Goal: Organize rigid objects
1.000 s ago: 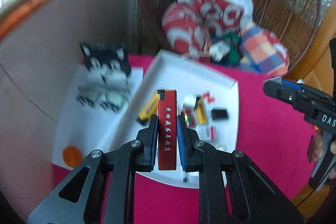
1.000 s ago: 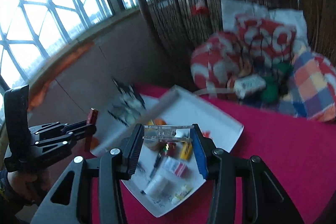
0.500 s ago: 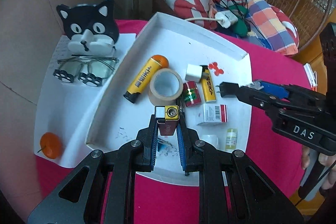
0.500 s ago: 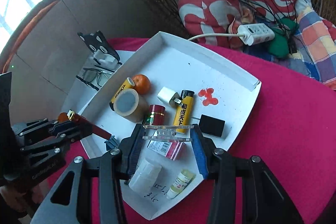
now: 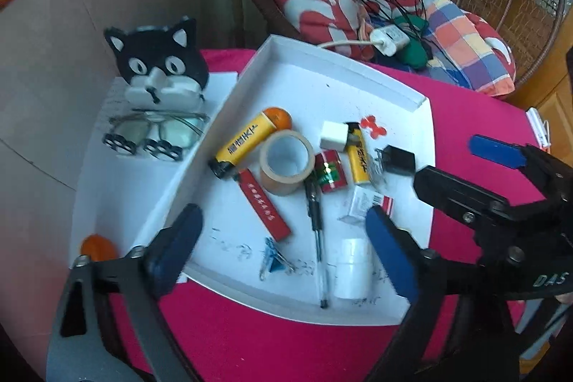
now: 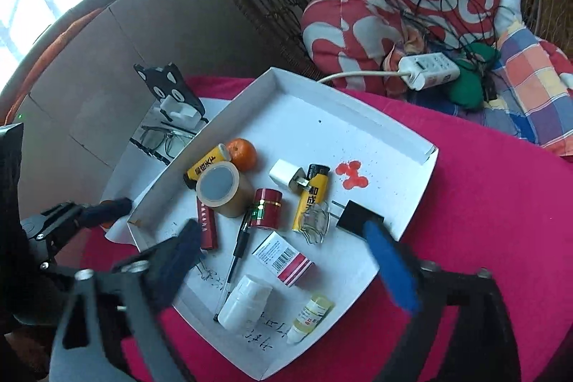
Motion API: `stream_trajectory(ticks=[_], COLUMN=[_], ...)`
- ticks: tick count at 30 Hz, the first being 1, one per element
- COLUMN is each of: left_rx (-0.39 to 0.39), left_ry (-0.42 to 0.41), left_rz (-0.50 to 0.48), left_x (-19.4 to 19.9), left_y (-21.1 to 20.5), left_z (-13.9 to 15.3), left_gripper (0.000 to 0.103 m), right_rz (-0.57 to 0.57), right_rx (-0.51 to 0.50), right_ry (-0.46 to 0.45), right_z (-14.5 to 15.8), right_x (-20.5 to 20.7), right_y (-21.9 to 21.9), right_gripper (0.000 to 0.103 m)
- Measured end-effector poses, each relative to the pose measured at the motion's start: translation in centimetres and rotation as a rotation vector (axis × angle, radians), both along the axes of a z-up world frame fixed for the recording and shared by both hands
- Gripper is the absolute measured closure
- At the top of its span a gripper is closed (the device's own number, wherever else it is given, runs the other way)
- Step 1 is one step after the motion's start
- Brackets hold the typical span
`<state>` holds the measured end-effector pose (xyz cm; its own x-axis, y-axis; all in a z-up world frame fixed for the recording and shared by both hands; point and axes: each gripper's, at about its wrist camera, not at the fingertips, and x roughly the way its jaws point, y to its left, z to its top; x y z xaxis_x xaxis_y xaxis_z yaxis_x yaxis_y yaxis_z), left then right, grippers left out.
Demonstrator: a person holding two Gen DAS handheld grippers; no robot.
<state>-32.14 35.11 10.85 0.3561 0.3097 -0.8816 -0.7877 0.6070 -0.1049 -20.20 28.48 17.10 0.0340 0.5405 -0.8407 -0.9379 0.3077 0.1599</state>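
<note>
A white tray on the pink table holds small items. A slim red box lies flat in it beside a tape roll. A clear plastic piece lies by a yellow lighter and a black plug. My left gripper is open and empty over the tray's near edge. My right gripper is open and empty above the tray; it shows at the right of the left wrist view.
In the tray: a pen, white bottle, small carton, red tin, orange, white charger, small vial. A cat-shaped stand with glasses stands left. Cushions and a power strip lie behind.
Both grippers have opened. The red box left my left gripper and lies in the tray. The clear plastic piece left my right gripper and lies by the yellow lighter.
</note>
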Motion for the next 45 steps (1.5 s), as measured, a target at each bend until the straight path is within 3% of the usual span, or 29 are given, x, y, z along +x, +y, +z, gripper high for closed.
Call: stream_trajectory(ticks=[2,9,13,20,24,26,29,32,35,42,45], left_rx=[0.005,0.010,0.024,0.319,0.444,0.504,0.572,0.502,0.455,0.479,0.479], left_ry=[-0.001,-0.033,-0.066,-0.068,-0.160,-0.175,-0.132,-0.183,-0.178,-0.164,-0.169], left_rz=[0.007,0.016,0.016,0.045,0.089,0.147,0.287,0.262,0.231,0.221,0.243], left_x=[-0.1,-0.2,-0.4,-1.5,-2.8,-3.2,-3.6,-3.5,-2.6,-1.4,-1.6], left_y=[0.0,-0.7,-1.4,-5.4,-8.4,-10.0,-12.3,-13.8,-15.4,-20.5,-21.9], left_z=[0.1,1.0,2.9,11.3,16.6,18.9,21.1,22.2,22.2,23.0,23.5], left_gripper=[0.000,0.000,0.000,0.000,0.000,0.000,0.000,0.000,0.000,0.000,0.000], right_rz=[-0.006,-0.042,-0.056,-0.053,-0.055,-0.057,-0.096,-0.174,-0.224,-0.223,-0.206], right_rx=[0.007,0.027,0.069,0.275,0.399,0.450,0.509,0.562,0.564,0.658,0.699], right_ry=[-0.016,-0.022,-0.045,-0.147,-0.223,-0.266,-0.305,-0.354,-0.395,-0.293,-0.306], right_z=[0.4,1.9,3.6,10.2,14.9,16.8,19.2,21.1,22.3,24.0,24.6], right_x=[-0.1,0.1,0.3,0.6,0.9,0.9,1.2,1.5,2.1,4.0,3.9], right_y=[-0.3,-2.0,-3.8,-8.6,-12.7,-14.6,-17.5,-20.3,-22.1,-27.1,-29.1], right_gripper=[0.000,0.000,0.000,0.000,0.000,0.000,0.000,0.000,0.000,0.000,0.000])
